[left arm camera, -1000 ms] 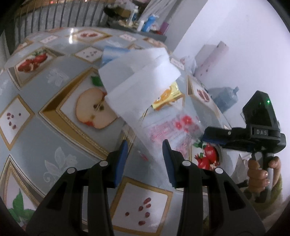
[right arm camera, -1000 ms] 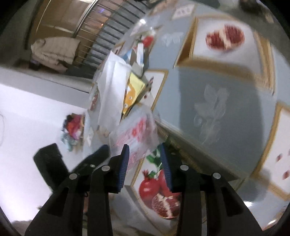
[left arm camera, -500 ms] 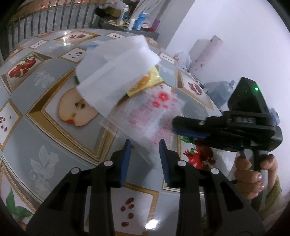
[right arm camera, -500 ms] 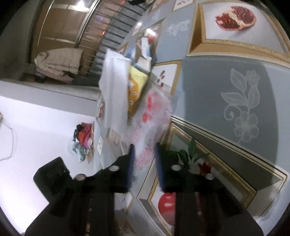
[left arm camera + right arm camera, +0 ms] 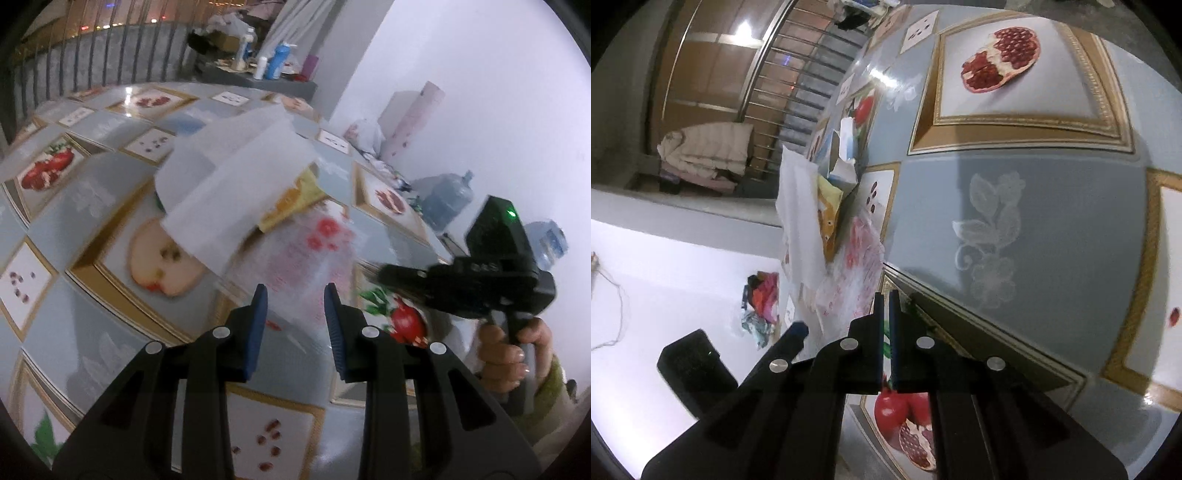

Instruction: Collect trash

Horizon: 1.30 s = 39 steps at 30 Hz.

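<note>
Trash sits mid-frame in my left wrist view: white paper point(image 5: 236, 192) over a yellow wrapper point(image 5: 295, 199), with a clear red-printed bag point(image 5: 310, 258) nearest me on the fruit-patterned table point(image 5: 74, 206). My left gripper point(image 5: 295, 306) stands partly open around the bag's near edge; contact I cannot tell. At right, my right gripper point(image 5: 886, 306) is closed, whether nipping the bag's corner I cannot tell.

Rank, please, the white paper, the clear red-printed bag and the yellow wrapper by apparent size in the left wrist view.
1. white paper, largest.
2. clear red-printed bag, somewhat smaller, though blurred and nearer the camera.
3. yellow wrapper, smallest, mostly hidden beneath the paper.
</note>
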Each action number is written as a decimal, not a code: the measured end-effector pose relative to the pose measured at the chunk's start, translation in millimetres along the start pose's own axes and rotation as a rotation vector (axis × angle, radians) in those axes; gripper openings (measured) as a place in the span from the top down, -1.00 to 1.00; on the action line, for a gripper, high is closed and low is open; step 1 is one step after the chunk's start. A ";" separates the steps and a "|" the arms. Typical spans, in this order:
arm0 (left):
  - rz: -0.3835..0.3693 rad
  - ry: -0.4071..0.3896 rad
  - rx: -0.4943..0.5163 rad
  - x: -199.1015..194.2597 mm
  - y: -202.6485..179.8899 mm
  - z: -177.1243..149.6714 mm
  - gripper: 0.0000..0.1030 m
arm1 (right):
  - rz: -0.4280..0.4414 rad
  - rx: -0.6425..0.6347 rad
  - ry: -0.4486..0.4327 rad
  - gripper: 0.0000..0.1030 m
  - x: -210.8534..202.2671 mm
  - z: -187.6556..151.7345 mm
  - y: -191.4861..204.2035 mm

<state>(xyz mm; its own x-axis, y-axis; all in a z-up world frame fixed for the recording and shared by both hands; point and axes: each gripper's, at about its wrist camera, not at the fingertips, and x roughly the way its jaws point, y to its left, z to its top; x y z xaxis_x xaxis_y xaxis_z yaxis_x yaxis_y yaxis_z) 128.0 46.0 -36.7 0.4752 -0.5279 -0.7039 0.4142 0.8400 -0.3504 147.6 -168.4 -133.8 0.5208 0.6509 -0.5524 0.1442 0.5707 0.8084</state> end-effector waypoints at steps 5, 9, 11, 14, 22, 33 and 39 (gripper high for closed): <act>0.024 0.024 0.004 16.9 -0.6 7.6 0.43 | 0.001 -0.007 -0.001 0.91 4.0 3.3 1.7; 0.020 0.070 0.012 31.3 -6.5 4.3 0.45 | 0.003 -0.018 -0.004 0.68 6.1 10.6 7.9; -0.028 0.094 0.003 34.7 -11.4 3.6 0.47 | -0.003 -0.037 -0.003 0.58 5.1 11.5 10.0; -0.074 0.115 0.014 40.2 -23.0 0.8 0.48 | -0.009 -0.064 -0.001 0.53 3.7 8.2 11.9; -0.190 0.165 0.017 52.0 -47.5 -8.3 0.62 | -0.047 -0.083 -0.031 0.39 -4.5 14.8 13.1; -0.259 0.204 0.021 52.5 -59.1 -18.9 0.69 | -0.055 -0.124 0.012 0.37 -0.4 10.7 18.3; -0.233 0.053 0.082 17.6 -63.5 -11.2 0.69 | -0.058 -0.119 0.021 0.37 -5.7 9.2 15.6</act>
<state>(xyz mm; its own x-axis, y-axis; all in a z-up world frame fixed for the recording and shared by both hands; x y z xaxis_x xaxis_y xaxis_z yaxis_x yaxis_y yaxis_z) 101.4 -15.2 -33.7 0.3189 -0.6974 -0.6419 0.5707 0.6820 -0.4575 154.6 -167.9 -116.2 0.4965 0.6247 -0.6026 0.0722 0.6621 0.7459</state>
